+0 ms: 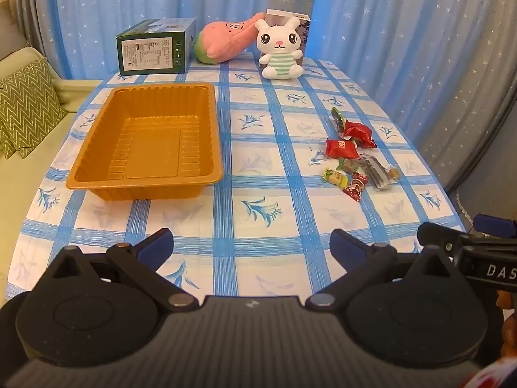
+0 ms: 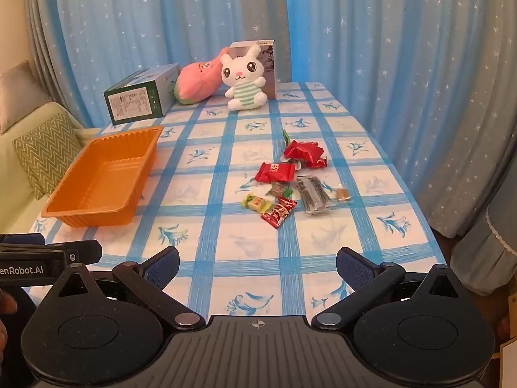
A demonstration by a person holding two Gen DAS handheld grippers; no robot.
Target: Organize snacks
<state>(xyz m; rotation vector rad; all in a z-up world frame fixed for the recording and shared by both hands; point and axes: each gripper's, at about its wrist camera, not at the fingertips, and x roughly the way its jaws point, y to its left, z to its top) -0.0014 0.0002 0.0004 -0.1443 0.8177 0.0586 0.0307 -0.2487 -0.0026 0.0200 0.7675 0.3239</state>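
On blue-checked tablecloth (image 2: pixel 258 242), loose wrapped snacks (image 2: pixel 284 184), empty orange tray (image 2: pixel 97 181)

At the far end of my blue-checked tablecloth (image 1: pixel 252 168) a green box (image 1: pixel 155 47) lies left, a pink plush (image 1: pixel 226 40) beside it, a white bunny plush (image 1: pixel 281 48) against a carton (image 1: pixel 305 29), star-dotted curtains (image 1: pixel 404 32) behind, and a zigzag cushion (image 1: pixel 27 103) far left.
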